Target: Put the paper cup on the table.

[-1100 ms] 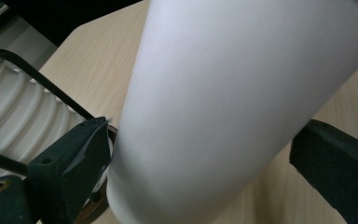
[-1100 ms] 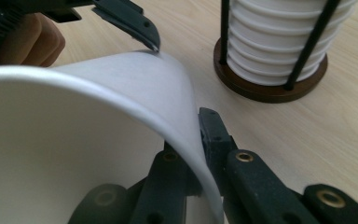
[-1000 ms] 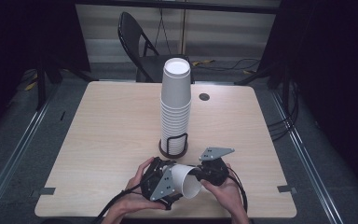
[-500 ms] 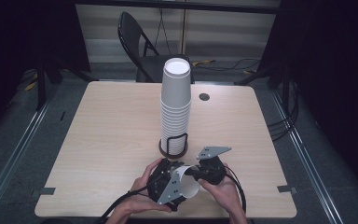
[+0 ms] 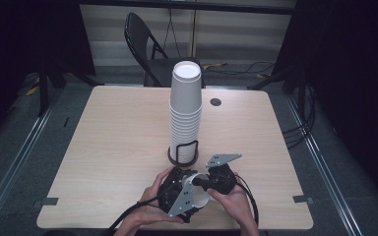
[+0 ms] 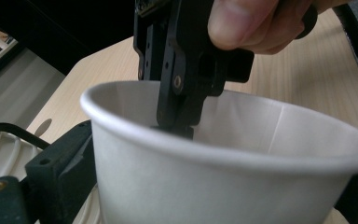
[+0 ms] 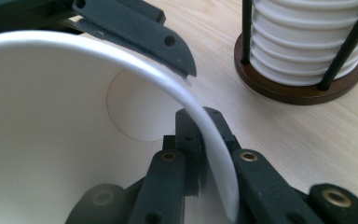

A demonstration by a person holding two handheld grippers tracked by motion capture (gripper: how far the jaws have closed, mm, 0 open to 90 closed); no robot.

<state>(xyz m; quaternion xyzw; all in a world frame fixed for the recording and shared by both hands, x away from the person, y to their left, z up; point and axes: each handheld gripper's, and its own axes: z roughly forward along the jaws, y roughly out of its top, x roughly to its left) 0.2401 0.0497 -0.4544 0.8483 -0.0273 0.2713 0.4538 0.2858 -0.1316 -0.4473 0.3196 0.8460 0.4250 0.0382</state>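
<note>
Compared with the frame a second before, the paper cup (image 5: 196, 192) and both hands had barely shifted; the cup lay a touch lower and nearer the table's (image 5: 113, 142) front edge, and the right gripper's jaws were already closed.

The cup was empty, showing a bare white inside and bottom disc in the right gripper view (image 7: 51, 130). It was held just above the table near its front edge, in front of the wire cup holder (image 5: 183, 153), which held a tall stack of cups (image 5: 185, 110) standing upright on a round brown base.

The held cup lay tipped on its side, its long axis roughly level, its mouth towards the right gripper (image 5: 200, 182).

The right gripper pinched the cup's wall at the rim, one jaw inside and one outside. The left gripper (image 5: 179, 194) clasped the cup's body from outside.
</note>
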